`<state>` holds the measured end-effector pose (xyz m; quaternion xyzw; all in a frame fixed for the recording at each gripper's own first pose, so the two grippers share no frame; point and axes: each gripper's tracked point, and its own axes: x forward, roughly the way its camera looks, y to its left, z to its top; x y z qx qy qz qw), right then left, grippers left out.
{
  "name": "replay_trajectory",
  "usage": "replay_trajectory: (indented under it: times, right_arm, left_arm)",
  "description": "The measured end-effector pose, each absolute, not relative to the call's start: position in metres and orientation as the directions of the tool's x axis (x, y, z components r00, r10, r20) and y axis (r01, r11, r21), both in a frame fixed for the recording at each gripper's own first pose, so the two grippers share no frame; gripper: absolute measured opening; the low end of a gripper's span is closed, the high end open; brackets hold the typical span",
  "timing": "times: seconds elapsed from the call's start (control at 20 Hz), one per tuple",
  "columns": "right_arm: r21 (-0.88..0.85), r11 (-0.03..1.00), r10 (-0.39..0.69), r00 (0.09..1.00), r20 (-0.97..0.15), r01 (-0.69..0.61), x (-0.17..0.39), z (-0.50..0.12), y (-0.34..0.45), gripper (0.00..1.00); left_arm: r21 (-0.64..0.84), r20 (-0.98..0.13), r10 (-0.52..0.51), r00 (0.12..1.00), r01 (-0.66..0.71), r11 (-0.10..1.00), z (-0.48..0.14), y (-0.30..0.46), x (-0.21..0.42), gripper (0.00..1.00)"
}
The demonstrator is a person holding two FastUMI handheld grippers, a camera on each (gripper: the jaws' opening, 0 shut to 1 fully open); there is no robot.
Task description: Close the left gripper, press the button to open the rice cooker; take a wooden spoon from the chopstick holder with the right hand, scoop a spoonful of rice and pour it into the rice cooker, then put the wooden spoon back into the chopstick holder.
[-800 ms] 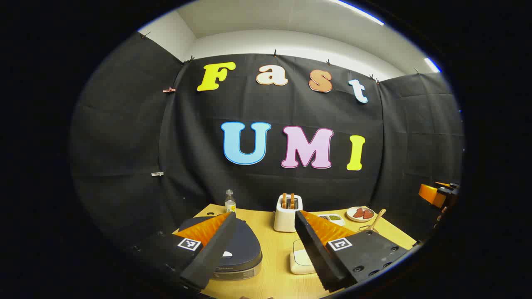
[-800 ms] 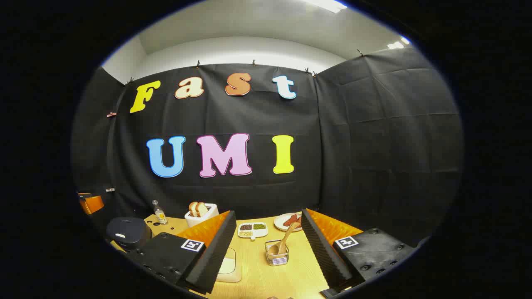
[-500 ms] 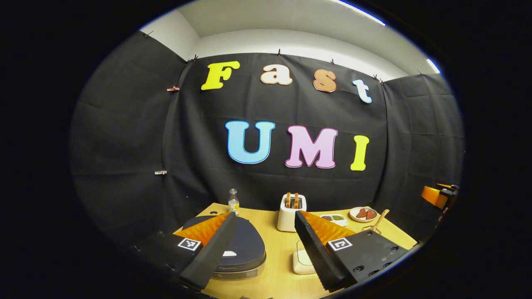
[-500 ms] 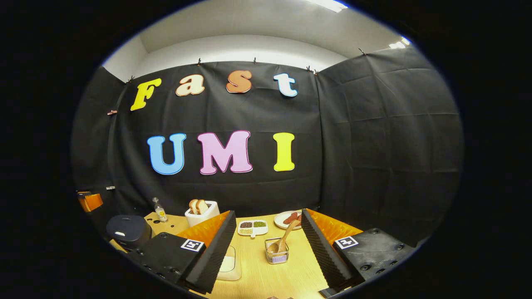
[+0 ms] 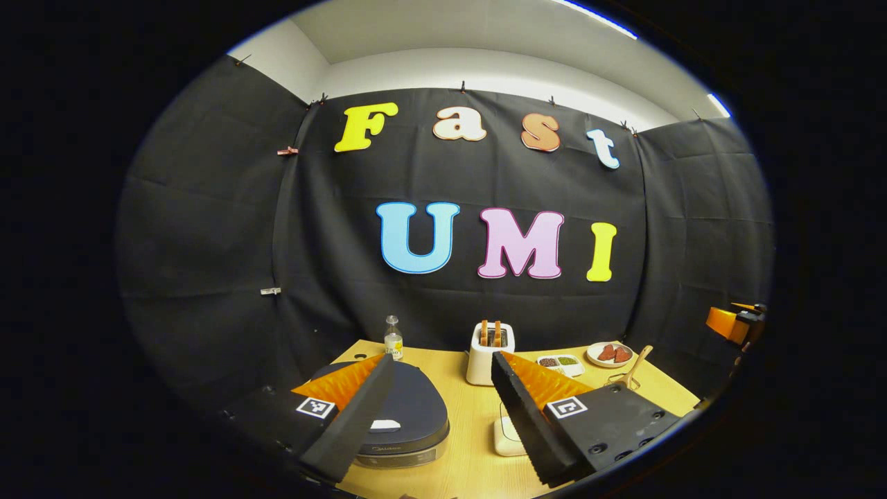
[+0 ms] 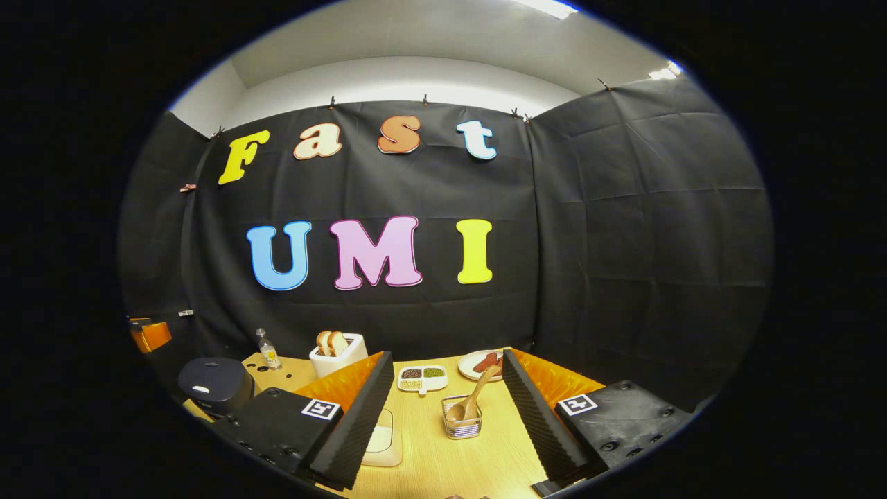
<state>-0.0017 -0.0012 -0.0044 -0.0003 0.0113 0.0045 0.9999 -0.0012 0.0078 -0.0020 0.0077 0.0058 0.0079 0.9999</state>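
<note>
Hovering above the near edge of the counter, the left tongs are standing spread wide, gripping nothing. Between and beneath their fingers the rice cooker is sitting with its dark lid down, a small pale button showing on the front of the lid. A shallow cream tray is lying just right of the cooker, partly hidden behind the right-hand finger. Farther back a white toaster is holding slices of bread, and a small glass bottle is standing near the back left corner. A divided dish of grains and a plate with reddish pieces are resting toward the back right.

The right tongs are likewise standing spread and empty, raised over the counter. Straight ahead between their fingers the chopstick holder, a small wire basket, is standing upright with the wooden spoon leaning in it, bowl down and handle tilting up to the right. In the right gripper view the rice cooker is sitting well off to the left, at the counter's edge, and the cream tray is lying beside the left-hand finger. An orange part of the other gripper is peeking in at the far edge of each view.
</note>
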Motion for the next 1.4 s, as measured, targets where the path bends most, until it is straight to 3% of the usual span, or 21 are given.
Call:
replay_trajectory:
  times: [0.5,0.6,0.9,1.05,1.1,1.25,1.35,1.4]
  right_arm:
    - [-0.005,1.0,0.009,0.999,-0.039,-0.009,-0.002,-0.009,-0.003,0.98]
    - [-0.006,1.0,0.005,0.999,-0.043,-0.005,-0.002,-0.011,-0.005,0.98]
    - [-0.004,1.0,-0.024,0.998,-0.061,0.024,-0.006,-0.017,-0.017,0.98]
    - [0.001,0.999,-0.042,0.996,-0.08,0.042,-0.009,-0.022,-0.023,0.98]
    - [0.004,0.999,-0.047,0.995,-0.083,0.048,-0.009,-0.022,-0.024,0.98]
    - [0.0,0.998,-0.063,0.994,-0.093,0.063,-0.01,-0.026,-0.028,0.98]
    - [-0.006,0.997,-0.071,0.992,-0.1,0.071,-0.012,-0.028,-0.03,0.98]
    - [-0.011,0.997,-0.075,0.992,-0.105,0.075,-0.013,-0.03,-0.031,0.98]
  left_arm:
    - [0.024,-0.032,0.045,0.998,-0.044,0.999,-0.001,0.022,0.004,0.95]
    - [0.027,-0.034,0.055,0.998,-0.054,0.998,0.0,0.031,0.007,0.91]
    - [0.011,-0.116,0.061,0.991,-0.06,0.998,-0.016,0.063,0.031,0.66]
    - [-0.002,-0.168,0.056,0.984,-0.058,0.998,-0.031,0.078,0.045,0.47]
    - [-0.017,-0.192,0.047,0.98,-0.051,0.999,-0.037,0.08,0.048,0.46]
    - [-0.088,-0.268,0.005,0.963,-0.03,0.996,-0.06,0.084,0.056,0.17]
    - [-0.123,-0.308,-0.007,0.951,-0.032,0.992,-0.077,0.091,0.058,0.07]
    - [-0.137,-0.329,-0.016,0.944,-0.031,0.99,-0.084,0.093,0.059,0.08]
